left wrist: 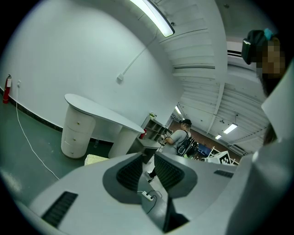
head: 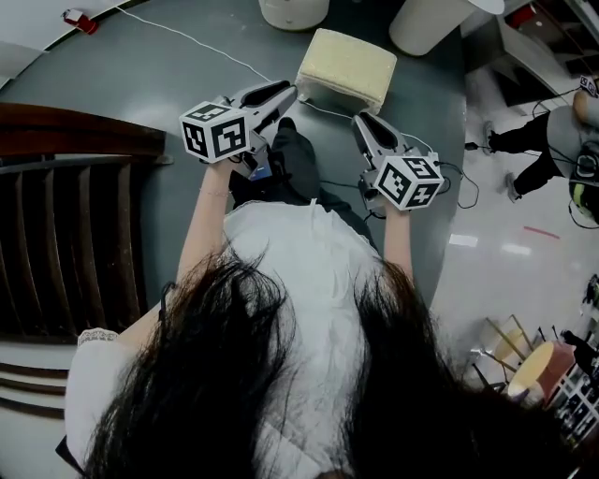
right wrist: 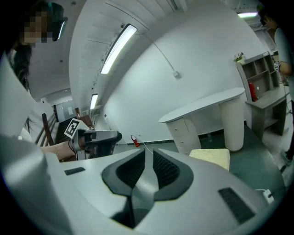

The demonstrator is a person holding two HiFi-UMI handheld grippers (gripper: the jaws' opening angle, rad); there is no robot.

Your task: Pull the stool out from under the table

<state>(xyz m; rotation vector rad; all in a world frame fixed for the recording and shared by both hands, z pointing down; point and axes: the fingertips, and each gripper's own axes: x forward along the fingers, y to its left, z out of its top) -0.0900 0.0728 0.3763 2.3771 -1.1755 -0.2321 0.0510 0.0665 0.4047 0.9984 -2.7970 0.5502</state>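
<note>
Seemingly the pull is finished or nearly so.

From the head view, the stool (head: 346, 65) sits on open grey floor (head: 187, 103), just ahead of both grippers and touched by neither. The round white feet of the table (head: 293, 11) stand beyond it. The left gripper (head: 285, 91) and right gripper (head: 360, 120) point at the stool's near edge from either side. Its seat is a squarish cream pad with soft, rounded corners and a nubbly, fabric-like face; the legs are hidden beneath it. A thin white cable (head: 187, 37) trails across the smooth floor.

From the left gripper view, the ribbed dark pads stand all but together with nothing between them. The stool shows low at the left, in front of the table, whose smooth curved top rests on drum-shaped pedestals, one with drawers.

From the right gripper view, that gripper's jaws are closed and empty too. The stool stands near the table's front and does not look to be under the top.

If more clearance is wanted, I judge the next move needs a gripper opened and lowered to the pad's edge, since soft padding may give under a shallow pinch.
</note>
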